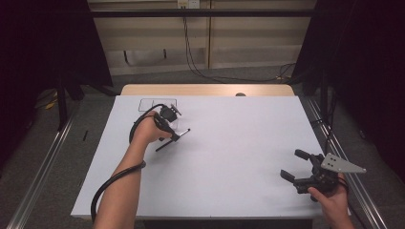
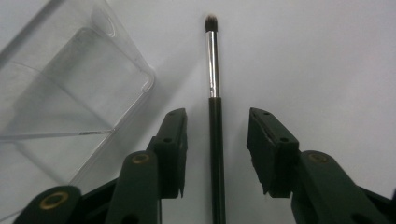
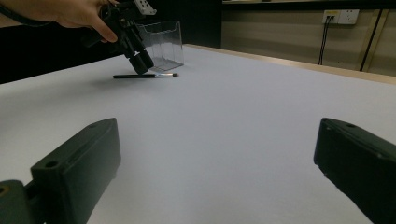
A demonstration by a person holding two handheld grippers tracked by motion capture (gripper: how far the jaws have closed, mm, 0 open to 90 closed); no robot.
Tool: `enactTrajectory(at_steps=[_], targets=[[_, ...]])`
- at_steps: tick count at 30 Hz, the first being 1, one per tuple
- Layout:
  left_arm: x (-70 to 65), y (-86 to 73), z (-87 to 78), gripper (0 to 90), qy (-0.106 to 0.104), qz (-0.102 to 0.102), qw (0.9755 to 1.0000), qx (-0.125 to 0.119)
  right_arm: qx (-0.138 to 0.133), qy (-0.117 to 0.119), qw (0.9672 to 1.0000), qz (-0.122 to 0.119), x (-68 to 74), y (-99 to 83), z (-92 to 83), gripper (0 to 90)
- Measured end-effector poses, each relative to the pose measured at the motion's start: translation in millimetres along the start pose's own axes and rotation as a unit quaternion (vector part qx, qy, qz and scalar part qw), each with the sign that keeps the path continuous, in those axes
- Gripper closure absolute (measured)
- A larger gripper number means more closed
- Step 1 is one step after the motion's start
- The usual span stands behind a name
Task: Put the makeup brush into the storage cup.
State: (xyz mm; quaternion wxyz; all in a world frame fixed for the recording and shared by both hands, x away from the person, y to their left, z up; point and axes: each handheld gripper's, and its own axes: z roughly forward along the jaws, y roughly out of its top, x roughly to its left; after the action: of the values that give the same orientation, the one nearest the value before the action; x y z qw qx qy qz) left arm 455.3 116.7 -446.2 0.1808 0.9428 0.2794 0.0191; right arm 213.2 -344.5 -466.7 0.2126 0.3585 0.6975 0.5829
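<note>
1. The left gripper [image 1: 168, 125] hangs over a black-handled makeup brush [image 2: 214, 116] lying flat on the white desk [image 1: 229, 157]. Its fingers [image 2: 173, 140] straddle the handle, partly open, with a gap on each side, so nothing is gripped yet.

2. To do this pickup well, the person should probably keep the handle centred between the two pads, lower until the tips almost meet the desk, then close squarely across the shaft. A thin round handle may roll or pivot if one pad arrives first.

3. Gripping the black handle below the silver ferrule looks wiser than pinching the ferrule or the bristle tip.

4. A clear plastic holder [image 2: 70, 84] stands just beside the brush, near the far left of the desk. As far as its transparent walls show, it holds nothing.

5. The right gripper [image 1: 305, 171] rests near the desk's near right corner, well apart from the brush, its fingers [image 3: 79, 163] spread wide around nothing.
</note>
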Motion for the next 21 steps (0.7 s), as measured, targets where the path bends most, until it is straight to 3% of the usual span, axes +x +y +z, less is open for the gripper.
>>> enactTrajectory(at_steps=[21], targets=[[0.9,7.6,12.9,69.0,0.004,0.019,0.9993,0.031,0.006,0.005,0.9999,-0.01,1.4,0.2,1.2,0.3]])
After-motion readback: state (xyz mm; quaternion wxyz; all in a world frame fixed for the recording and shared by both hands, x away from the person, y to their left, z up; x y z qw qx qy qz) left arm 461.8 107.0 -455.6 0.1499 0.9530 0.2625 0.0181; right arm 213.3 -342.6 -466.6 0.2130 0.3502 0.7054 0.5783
